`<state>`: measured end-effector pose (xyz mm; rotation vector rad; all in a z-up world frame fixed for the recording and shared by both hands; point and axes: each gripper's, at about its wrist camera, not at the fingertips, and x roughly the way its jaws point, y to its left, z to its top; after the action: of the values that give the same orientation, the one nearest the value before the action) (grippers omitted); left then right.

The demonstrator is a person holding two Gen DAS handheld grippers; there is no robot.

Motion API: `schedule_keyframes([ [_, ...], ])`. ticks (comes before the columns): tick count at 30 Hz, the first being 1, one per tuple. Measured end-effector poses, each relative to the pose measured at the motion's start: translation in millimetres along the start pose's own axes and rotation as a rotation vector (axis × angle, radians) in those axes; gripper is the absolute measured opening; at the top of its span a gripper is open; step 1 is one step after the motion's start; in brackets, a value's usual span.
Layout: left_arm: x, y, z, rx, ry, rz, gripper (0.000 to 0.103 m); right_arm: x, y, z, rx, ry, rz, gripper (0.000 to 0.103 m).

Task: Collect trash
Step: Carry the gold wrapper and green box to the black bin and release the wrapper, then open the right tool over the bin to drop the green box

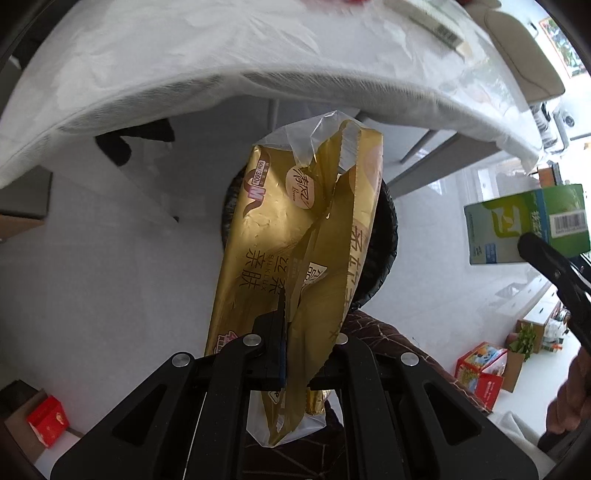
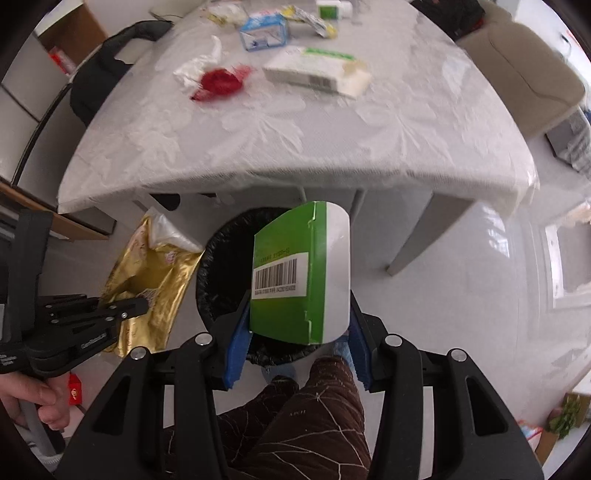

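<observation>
My left gripper (image 1: 295, 314) is shut on a gold plastic wrapper (image 1: 306, 236) and holds it over the black-lined trash bin (image 1: 388, 236) on the floor. My right gripper (image 2: 299, 325) is shut on a green and white carton (image 2: 303, 273) with a barcode, held above the bin (image 2: 218, 258). The right wrist view shows the left gripper (image 2: 144, 304) and the wrapper (image 2: 151, 277) at the bin's left. The left wrist view shows the carton (image 1: 524, 225) at the right. More trash lies on the table: a red wrapper (image 2: 219, 83), white tissue (image 2: 195, 68), a flat white box (image 2: 314, 70), a blue carton (image 2: 264, 31).
The table (image 2: 332, 140) with its white cloth stands just beyond the bin, its leg (image 2: 417, 240) at the right. A black chair (image 2: 107, 74) is at the table's left. Boxes (image 1: 480, 373) sit on the white floor at the right. My leg (image 2: 295, 424) is below the gripper.
</observation>
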<state>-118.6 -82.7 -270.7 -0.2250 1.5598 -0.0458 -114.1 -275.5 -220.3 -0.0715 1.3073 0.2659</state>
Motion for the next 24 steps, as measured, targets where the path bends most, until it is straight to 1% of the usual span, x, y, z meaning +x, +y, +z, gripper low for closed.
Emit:
schedule_keyframes([
  [5,20.7,-21.7,6.5,0.043,0.011,-0.002,0.005,-3.7,-15.5,-4.9,0.016,0.011,-0.032,0.044],
  [8,32.2,-35.1,14.9,0.068,0.029,0.010,0.006,-8.1,-24.2,-7.6,0.028,0.007,-0.040,0.044],
  [10,38.1,-39.4,19.1,0.066,0.042,0.014,0.007,-9.2,-29.5,-8.6,0.037,0.006,-0.046,0.044],
  [11,38.8,-35.2,18.7,0.064,0.042,0.014,0.008,-9.5,-32.6,-8.9,0.044,0.008,-0.049,0.044],
  [13,40.9,-32.2,21.5,0.071,0.036,0.025,0.018,-9.0,-35.7,-10.0,0.053,0.012,-0.054,0.044],
  [15,39.8,-33.2,23.0,0.069,0.021,0.040,0.048,-8.1,-38.9,-11.6,0.060,0.015,-0.058,0.044],
  [17,35.1,-33.0,24.0,0.059,-0.004,0.033,0.055,-5.3,-40.6,-12.9,0.072,0.019,-0.055,0.044],
  [18,34.1,-32.7,24.3,0.058,-0.008,0.031,0.063,-3.2,-40.5,-13.6,0.074,0.022,-0.055,0.045],
  [20,29.5,-30.7,22.7,0.047,-0.030,0.025,0.071,2.6,-38.7,-14.4,0.079,0.031,-0.049,0.045],
  [21,25.0,-26.9,20.4,0.038,-0.045,0.021,0.080,6.8,-36.2,-14.0,0.079,0.038,-0.049,0.045],
  [22,21.9,-22.9,19.4,0.031,-0.052,0.023,0.083,9.7,-34.2,-14.4,0.077,0.044,-0.049,0.045],
  [24,13.7,-19.1,17.7,0.021,-0.076,0.012,0.092,16.9,-28.8,-14.0,0.074,0.057,-0.044,0.045],
])
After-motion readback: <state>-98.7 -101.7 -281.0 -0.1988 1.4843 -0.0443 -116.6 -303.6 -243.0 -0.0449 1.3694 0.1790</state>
